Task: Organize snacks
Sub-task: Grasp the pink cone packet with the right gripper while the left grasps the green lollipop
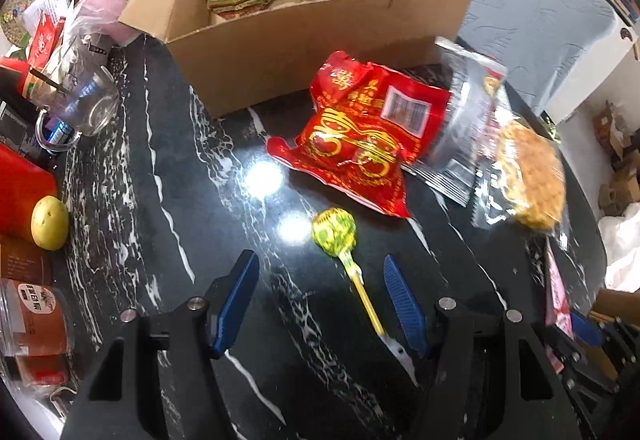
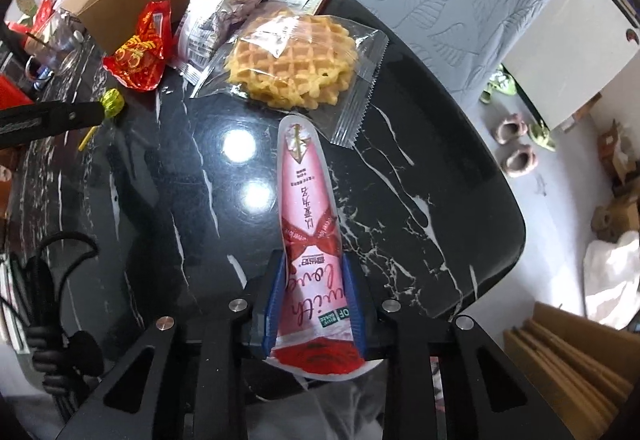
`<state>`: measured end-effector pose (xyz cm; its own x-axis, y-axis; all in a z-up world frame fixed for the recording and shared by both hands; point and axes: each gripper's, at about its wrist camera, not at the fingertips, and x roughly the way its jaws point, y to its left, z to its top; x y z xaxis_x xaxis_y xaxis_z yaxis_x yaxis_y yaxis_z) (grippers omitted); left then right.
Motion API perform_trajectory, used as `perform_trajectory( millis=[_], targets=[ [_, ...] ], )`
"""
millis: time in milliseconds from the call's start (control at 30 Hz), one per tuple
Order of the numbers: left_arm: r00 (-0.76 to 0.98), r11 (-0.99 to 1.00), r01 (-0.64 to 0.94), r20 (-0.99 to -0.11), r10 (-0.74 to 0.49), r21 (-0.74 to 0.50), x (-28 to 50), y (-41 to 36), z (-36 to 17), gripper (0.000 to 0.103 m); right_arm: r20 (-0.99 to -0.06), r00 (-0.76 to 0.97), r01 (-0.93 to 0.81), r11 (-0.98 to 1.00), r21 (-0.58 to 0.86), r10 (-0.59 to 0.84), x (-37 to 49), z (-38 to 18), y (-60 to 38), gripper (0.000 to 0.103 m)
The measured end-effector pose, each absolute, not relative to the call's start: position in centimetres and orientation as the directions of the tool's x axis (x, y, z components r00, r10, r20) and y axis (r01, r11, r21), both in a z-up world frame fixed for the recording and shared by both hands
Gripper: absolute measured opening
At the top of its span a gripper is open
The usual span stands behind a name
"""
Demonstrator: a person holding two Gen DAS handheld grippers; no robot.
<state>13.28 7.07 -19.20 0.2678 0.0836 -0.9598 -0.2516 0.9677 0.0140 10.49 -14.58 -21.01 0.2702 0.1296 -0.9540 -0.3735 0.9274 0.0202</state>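
Glossy black marble table (image 1: 168,167), veined in white, with two lamp glares on it. Right claw (image 2: 314,304) first: its blue ribbed pads are clamped on a long pink cone-shaped pouch (image 2: 310,207), smooth shiny film with a red bow print, narrow tip pointing away from the claw, wide red end tucked back between the fingers. Just beyond that tip lies one clear crinkly packet with saw-tooth ends, a round golden waffle (image 2: 292,59) inside, grid-textured.

Ahead and to the left of the right claw sits a silvery foil packet (image 2: 216,19), and further left a crumpled red foil bag (image 2: 140,47) with gold print.

Over to the left claw (image 1: 320,300): jaws about half open, gripping nothing. One lollipop (image 1: 334,234) lies on the table, its round head in green-yellow wrapper just ahead of the claw, its thin yellow stick running back between the fingers, close to the right-hand pad; contact I cannot tell. The red bag lies just past the lollipop head.

Farther ahead stands one open brown cardboard box (image 1: 280,51), matte, flaps up, with several wrapped snacks and a small carton inside. Off to the left of the claw: one yellow round fruit (image 1: 50,222), one clear glass jug (image 1: 86,101).

Count: one pouch, one waffle, one lollipop, one red bag, one silver packet.
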Motion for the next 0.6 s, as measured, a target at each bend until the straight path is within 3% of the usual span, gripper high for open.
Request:
perform_trajectory(
  millis=[167,400,600],
  targets=[
    [0.258,0.964,-0.267,-0.962,0.083,0.012,14.2,7.4,-20.5,0.062,-0.959,0.245,-0.361,0.932,0.047,0.144,11.2,-21.1,-15.0,0.028],
    [0.26,0.956,-0.293,-0.964,0.059,-0.02,15.0,8.4,-21.6,0.026,-0.962,0.222,-0.344,0.936,0.075,0.159,11.8,-21.1,-15.7,0.028],
    [0.29,0.969,-0.247,-0.956,0.043,-0.031,14.6,7.6,-20.5,0.025,-0.958,0.231,-0.343,0.936,0.084,0.171,11.4,-20.5,-15.5,0.028]
  ],
)
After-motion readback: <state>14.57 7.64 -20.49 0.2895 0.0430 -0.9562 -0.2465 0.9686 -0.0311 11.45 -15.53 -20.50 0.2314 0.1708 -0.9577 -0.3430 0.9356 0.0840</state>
